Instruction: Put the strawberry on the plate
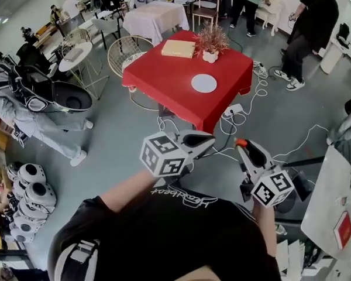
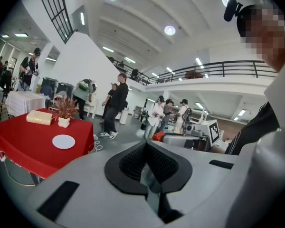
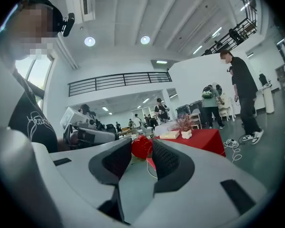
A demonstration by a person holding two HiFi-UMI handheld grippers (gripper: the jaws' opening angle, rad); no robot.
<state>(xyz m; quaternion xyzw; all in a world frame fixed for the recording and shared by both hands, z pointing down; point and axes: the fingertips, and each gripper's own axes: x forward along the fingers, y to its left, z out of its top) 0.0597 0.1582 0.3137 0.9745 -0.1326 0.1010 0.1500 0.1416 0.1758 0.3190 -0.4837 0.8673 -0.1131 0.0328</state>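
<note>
I've got one strawberry pinched in my right gripper, well apart from the one white plate on the red table. My left gripper is pressed together on nothing.

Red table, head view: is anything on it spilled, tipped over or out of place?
Nothing stands out. On the red table the white plate lies flat and bare, the potted plant stands upright, the pale box lies flat beside it. Loose white cables trail on the floor nearby.
</note>
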